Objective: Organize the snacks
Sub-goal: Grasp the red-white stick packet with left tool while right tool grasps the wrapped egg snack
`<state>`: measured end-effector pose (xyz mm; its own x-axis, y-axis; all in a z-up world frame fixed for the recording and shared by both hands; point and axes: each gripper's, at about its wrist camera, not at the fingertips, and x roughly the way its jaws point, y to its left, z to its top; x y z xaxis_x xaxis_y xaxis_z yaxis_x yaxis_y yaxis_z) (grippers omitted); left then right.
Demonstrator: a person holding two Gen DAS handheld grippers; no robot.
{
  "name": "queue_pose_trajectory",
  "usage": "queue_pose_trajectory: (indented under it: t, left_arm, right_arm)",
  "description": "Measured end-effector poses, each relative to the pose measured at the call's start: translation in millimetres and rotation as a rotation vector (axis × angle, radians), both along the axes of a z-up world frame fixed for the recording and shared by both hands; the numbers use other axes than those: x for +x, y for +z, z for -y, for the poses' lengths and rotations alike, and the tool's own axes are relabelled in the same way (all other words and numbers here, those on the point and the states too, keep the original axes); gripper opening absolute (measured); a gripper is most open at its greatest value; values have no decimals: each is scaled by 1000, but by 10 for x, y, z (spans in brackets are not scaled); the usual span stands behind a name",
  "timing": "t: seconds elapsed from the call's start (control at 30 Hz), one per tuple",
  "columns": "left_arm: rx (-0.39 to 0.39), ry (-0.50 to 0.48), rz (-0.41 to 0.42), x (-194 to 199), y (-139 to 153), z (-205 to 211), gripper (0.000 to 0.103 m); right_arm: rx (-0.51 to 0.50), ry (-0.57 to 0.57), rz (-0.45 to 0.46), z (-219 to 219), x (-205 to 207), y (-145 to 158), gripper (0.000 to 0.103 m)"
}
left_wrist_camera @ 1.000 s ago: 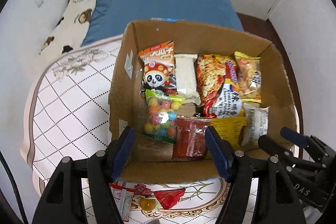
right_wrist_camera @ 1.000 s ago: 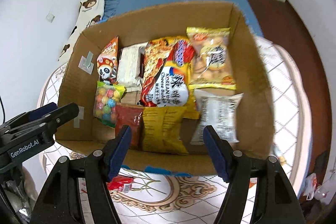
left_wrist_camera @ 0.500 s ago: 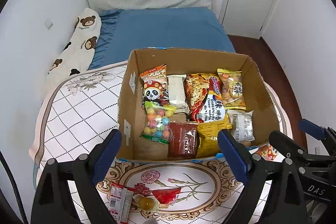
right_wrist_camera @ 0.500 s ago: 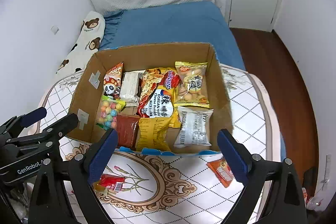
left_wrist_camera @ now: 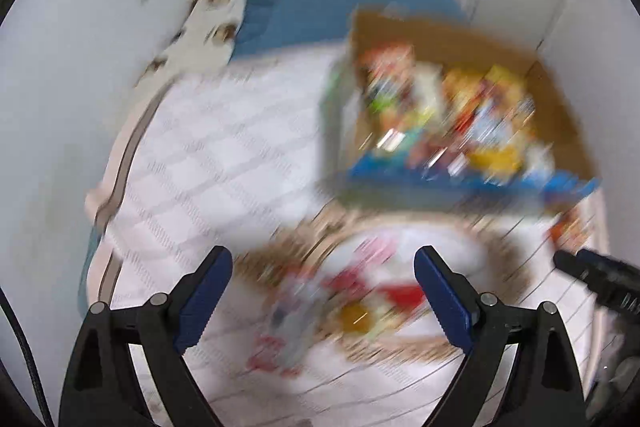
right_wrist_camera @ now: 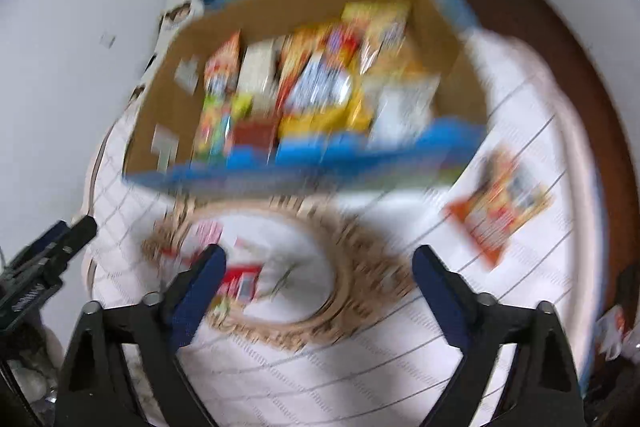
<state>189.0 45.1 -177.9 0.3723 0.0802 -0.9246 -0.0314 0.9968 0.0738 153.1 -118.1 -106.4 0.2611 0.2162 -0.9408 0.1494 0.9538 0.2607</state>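
Left wrist view is badly smeared, but I can see my left gripper [left_wrist_camera: 323, 269] spread wide with nothing between its blue pads [left_wrist_camera: 208, 291]; they touch nothing. It hangs over loose small snacks [left_wrist_camera: 352, 303] lying on the patterned cloth [left_wrist_camera: 208, 155] near its front edge. The cardboard box [left_wrist_camera: 452, 43] of snack packets sits toward the far right corner of the cloth.

My right gripper [right_wrist_camera: 316, 267] is just as wide and empty, above the cloth's oval motif [right_wrist_camera: 360, 279]. An orange packet [right_wrist_camera: 500, 203] lies alone at the cloth's right edge, beside the box [right_wrist_camera: 320, 3].

Half a second ago both views were sharp and the box sat centred; now it has swung rightward in the left view, and both are blurred.
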Motion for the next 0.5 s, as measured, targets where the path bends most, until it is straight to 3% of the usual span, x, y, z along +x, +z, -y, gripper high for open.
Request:
queue_pose_trajectory:
  t: [0.03,0.07,0.13,0.33,0.5]
  left_arm:
    - [6,4,-43,-55,-152,-82,93]
    - [8,3,-83,-87,-285,-145,93]
    - [35,4,-160,-159,-577,-253,93]
    - [43,-31,-292,-173,-1255,-353,93]
    - [80,-103,-322,-90,-1613,-220,89]
  right_arm:
    - [16,24,-34,-106,-29,-162,72]
    - [25,41,-60,-200,-49,-288,70]
    - [55,69,-92,-380,-65,-488,70]
    - [130,162,-145,-914,-85,-810,70]
    - [142,212,-199,-1256,-158,-984,70]
